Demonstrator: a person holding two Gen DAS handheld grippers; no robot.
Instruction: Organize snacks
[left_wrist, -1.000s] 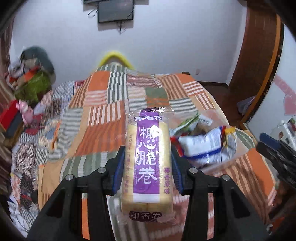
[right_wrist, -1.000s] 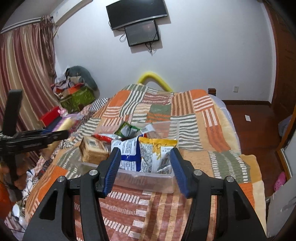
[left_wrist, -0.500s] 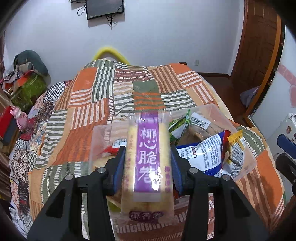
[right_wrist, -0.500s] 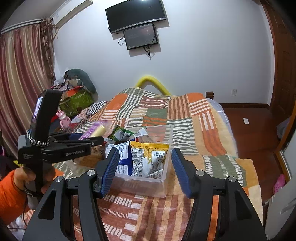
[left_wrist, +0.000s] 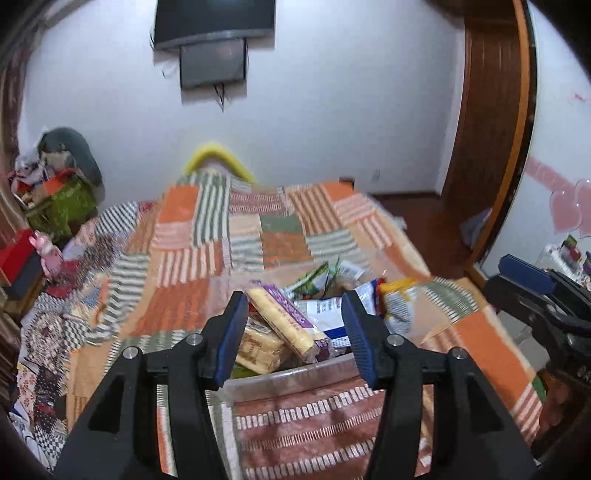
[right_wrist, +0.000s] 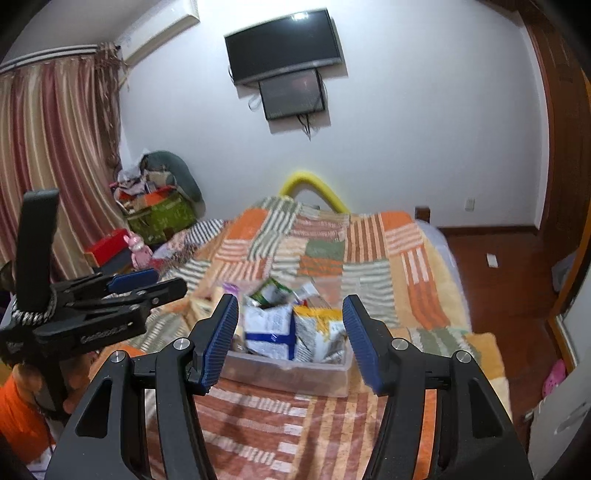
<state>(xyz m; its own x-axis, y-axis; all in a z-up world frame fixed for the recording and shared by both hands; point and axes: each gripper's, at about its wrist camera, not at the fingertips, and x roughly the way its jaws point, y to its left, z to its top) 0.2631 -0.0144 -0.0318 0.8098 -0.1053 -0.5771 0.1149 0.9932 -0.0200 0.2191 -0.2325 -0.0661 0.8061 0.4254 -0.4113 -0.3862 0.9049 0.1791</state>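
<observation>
A clear plastic bin (left_wrist: 295, 373) sits on the bed and holds several snack bags. The long yellow wafer pack with a purple label (left_wrist: 284, 323) lies tilted on top of a tan biscuit pack (left_wrist: 258, 347) at the bin's left. My left gripper (left_wrist: 293, 332) is open and empty just above and in front of the bin. My right gripper (right_wrist: 288, 332) is open and empty, in front of the bin (right_wrist: 291, 374), where a white and blue bag (right_wrist: 269, 328) and a yellow-topped bag (right_wrist: 319, 330) stand upright. The left gripper shows in the right wrist view (right_wrist: 147, 286).
A striped patchwork blanket (left_wrist: 240, 236) covers the bed. Clutter and a green bag (right_wrist: 162, 216) lie at the bed's far left by the curtain. Screens (right_wrist: 284, 66) hang on the back wall. A wooden floor and door (right_wrist: 517, 266) lie to the right.
My left gripper opened and let go of the purple wafer pack, which now lies in the bin. The left gripper drew back and tilted up. The right gripper stayed open.
</observation>
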